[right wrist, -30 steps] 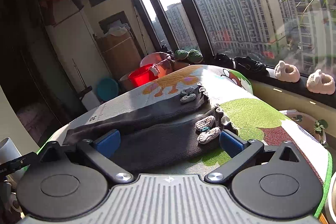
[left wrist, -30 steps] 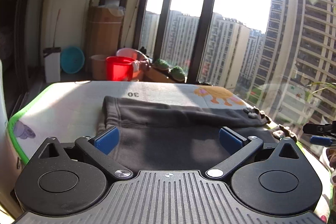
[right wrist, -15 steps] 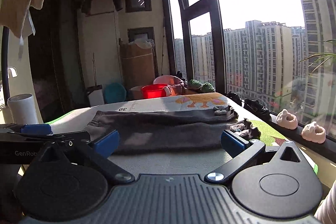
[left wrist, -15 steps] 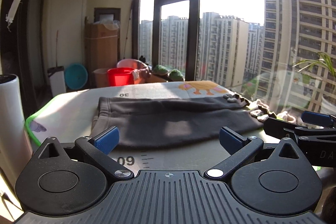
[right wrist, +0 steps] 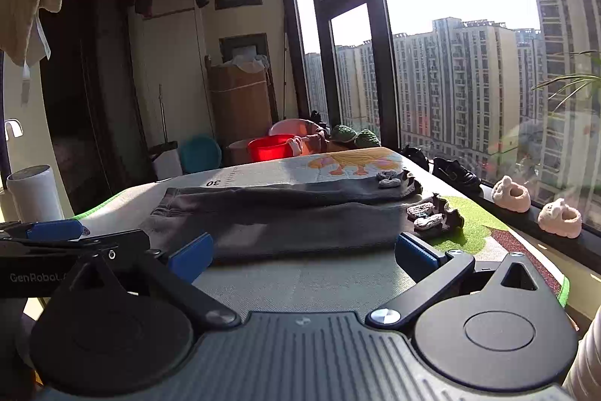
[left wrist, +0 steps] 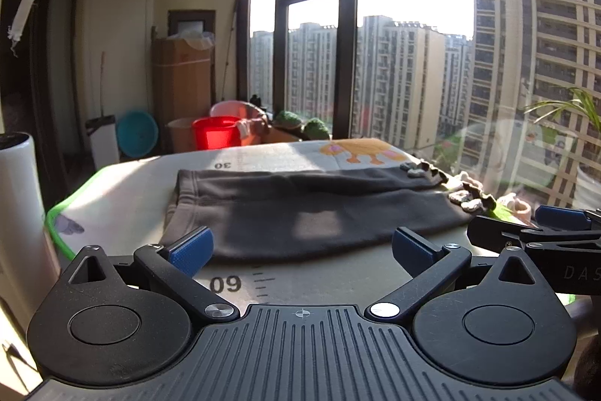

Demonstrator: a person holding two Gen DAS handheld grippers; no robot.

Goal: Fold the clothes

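Dark grey trousers [left wrist: 311, 213] [right wrist: 293, 217] lie folded lengthwise on a printed mat [left wrist: 124, 198] [right wrist: 300, 280], waistband to the left and frilled cuffs [left wrist: 465, 192] [right wrist: 432, 213] to the right. My left gripper [left wrist: 300, 247] is open, held back from the near edge of the cloth at its waistband end, with nothing between its blue pads. My right gripper [right wrist: 302, 252] is open too, level with the near edge toward the cuffs. Each gripper shows at the side of the other's view.
A white cylinder [left wrist: 17, 213] [right wrist: 33, 192] stands at the mat's left edge. Beyond the far edge are a red bucket [left wrist: 216, 137] [right wrist: 270, 148], basins and a cardboard box [left wrist: 182, 81]. Slippers [right wrist: 533, 209] sit on the window sill to the right. Laundry hangs overhead.
Both grippers have pulled back toward me and levelled out, from over the trousers to short of the near edge. The trousers lie flat as before.
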